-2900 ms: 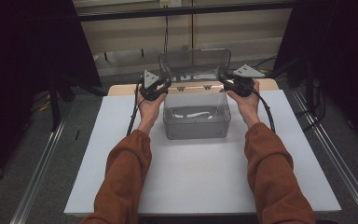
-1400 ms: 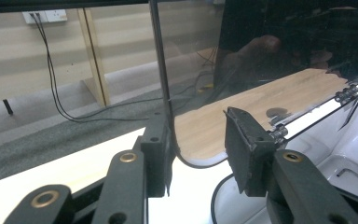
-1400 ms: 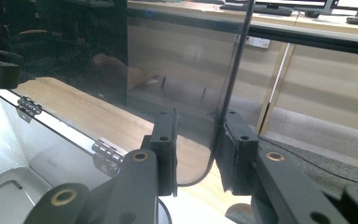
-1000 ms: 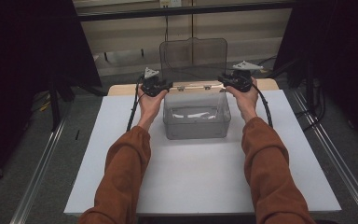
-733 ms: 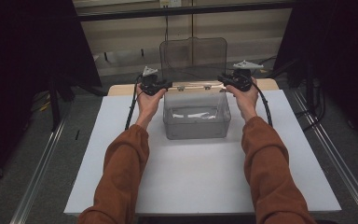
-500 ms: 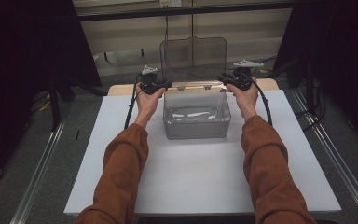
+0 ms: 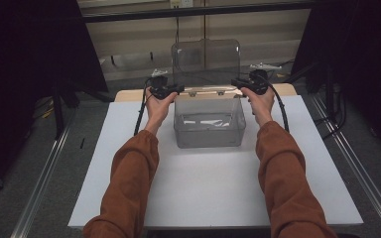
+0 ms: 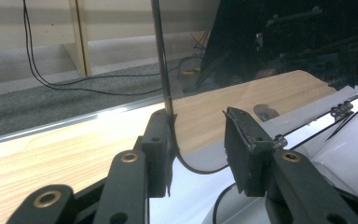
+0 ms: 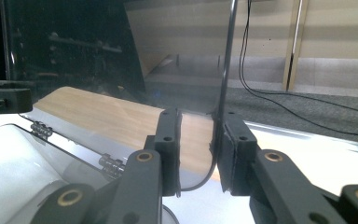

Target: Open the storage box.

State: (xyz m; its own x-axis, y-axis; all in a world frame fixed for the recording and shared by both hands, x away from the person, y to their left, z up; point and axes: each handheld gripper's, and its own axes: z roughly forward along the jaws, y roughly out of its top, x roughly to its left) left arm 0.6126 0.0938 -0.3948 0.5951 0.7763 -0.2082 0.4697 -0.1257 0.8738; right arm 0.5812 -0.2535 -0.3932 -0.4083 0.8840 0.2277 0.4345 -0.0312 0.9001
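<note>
High view: clear hinged lid [image 7: 206, 62] upright; left gripper [image 7: 171, 90] loosening, right gripper [image 7: 238, 83] pinching.

Rust-orange long sleeves [image 7: 129, 173] cover both forearms at the bottom of the frame. Each hand carries a black gripper, left [image 7: 178, 89] and right [image 7: 235, 82], with brass-ringed pivots, small screws in flat black pads [image 8: 244, 149], and a trailing black cable [image 7: 280, 106].

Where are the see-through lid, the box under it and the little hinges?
Lid [image 7: 206, 62]: high view, middle of the upright clear panel.
Box [image 7: 208, 133]: high view, its clear front wall.
Hinges [image 9: 113, 164]: right gripper view, the nearer metal hinge on the lid's bottom edge.
</note>
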